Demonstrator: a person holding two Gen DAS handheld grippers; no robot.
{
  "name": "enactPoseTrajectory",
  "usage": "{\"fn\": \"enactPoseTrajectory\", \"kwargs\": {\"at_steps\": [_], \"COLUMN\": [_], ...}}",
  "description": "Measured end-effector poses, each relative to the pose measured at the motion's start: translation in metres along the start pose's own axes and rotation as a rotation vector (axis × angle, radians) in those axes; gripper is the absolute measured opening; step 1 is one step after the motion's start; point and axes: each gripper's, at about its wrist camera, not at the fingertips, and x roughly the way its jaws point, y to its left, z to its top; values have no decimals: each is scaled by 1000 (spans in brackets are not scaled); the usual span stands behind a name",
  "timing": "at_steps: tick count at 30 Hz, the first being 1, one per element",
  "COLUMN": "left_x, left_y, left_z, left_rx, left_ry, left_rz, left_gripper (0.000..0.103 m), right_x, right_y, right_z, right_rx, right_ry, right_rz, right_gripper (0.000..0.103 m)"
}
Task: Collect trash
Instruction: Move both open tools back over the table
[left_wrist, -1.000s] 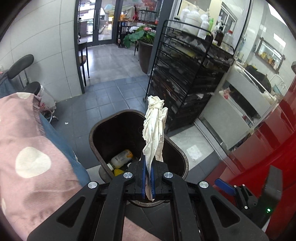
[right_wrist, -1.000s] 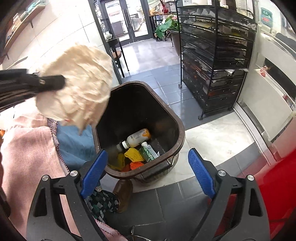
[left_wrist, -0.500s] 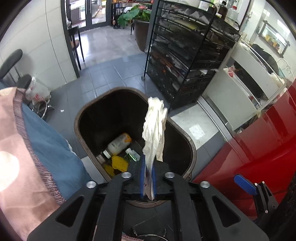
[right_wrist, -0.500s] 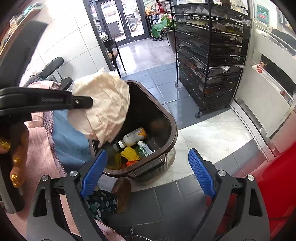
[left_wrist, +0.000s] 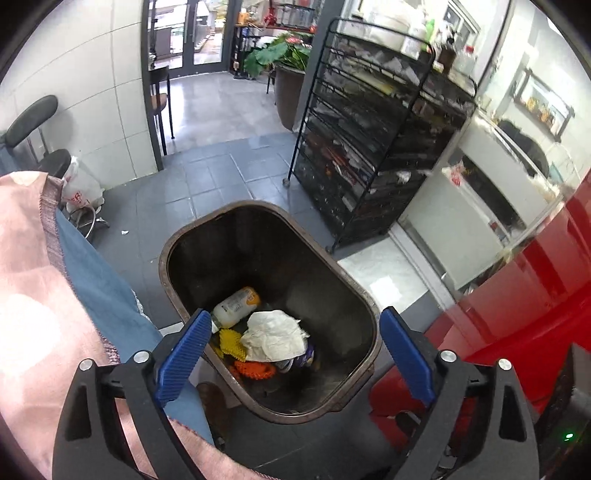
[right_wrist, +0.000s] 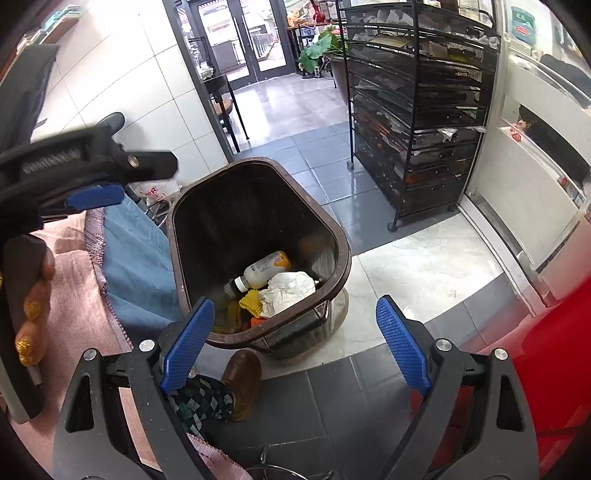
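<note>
Risk looks low: the tissue (left_wrist: 275, 334) lies inside the bin (left_wrist: 221, 221), on the bottle (left_wrist: 236, 306) and other trash. A careless pull-away could knock the rim and tip the bin; more trash may remain out of view. Left tool (left_wrist: 293, 354) wide apart, empty, above the bin, touching nothing. Right tool (right_wrist: 295, 343) also wide, empty, beside the bin.

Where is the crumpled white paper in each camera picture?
Left wrist view: the crumpled white paper lies low and centre in the brown bin, between the open left gripper fingers.
Right wrist view: the paper sits near the middle, by the bin's near right wall.
Shared landmark: the plastic bottle lying just behind it.
</note>
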Motion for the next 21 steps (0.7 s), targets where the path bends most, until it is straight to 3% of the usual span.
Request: {"fn": "enactPoseTrajectory", "kwargs": {"at_steps": [4, 11, 21], "left_x": [-24, -68, -122], "left_y": [2, 6, 40], "left_z": [2, -9, -42], "left_rx": [-18, -3, -56], "left_ry": [-52, -133, -211], "left_rz": [-27, -7, 41], "left_gripper": [95, 97, 97], "right_x": [-5, -14, -38], "right_y": [3, 18, 66], "right_z": [3, 7, 15], "right_rx": [-13, -44, -147], "right_ry": [-14, -36, -77], "right_rz": [-2, 27, 175], "right_gripper": [88, 88, 88]}}
